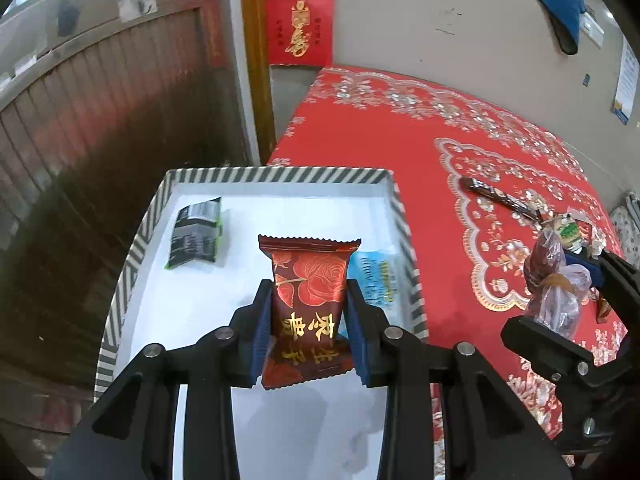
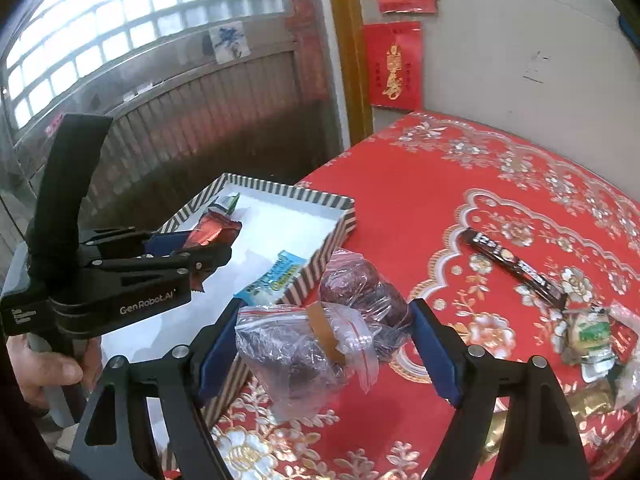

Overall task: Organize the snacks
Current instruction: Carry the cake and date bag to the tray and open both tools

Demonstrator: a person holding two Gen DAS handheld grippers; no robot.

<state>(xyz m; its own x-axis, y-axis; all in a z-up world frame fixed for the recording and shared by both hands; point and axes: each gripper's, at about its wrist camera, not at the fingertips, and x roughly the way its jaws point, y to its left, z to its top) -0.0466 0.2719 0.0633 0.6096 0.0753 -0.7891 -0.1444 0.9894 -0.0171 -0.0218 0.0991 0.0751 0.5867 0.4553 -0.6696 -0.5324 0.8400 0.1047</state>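
My left gripper (image 1: 308,300) is shut on a dark red snack packet with gold rose print (image 1: 310,304) and holds it above the white tray with a striped rim (image 1: 280,175). In the tray lie a black and green packet (image 1: 196,234) and a light blue packet (image 1: 374,278). My right gripper (image 2: 324,328) is shut on a clear zip bag of dark red snacks (image 2: 320,340), held above the red tablecloth (image 2: 420,208) just right of the tray (image 2: 344,216). The left gripper (image 2: 188,248) with its red packet (image 2: 214,230) also shows in the right wrist view.
A long dark snack bar (image 2: 514,266) lies on the tablecloth to the right. Several more wrapped snacks (image 2: 592,338) sit at the right edge. A wooden door frame (image 1: 256,60) and a wall stand behind the table. The tray overhangs the table's left edge.
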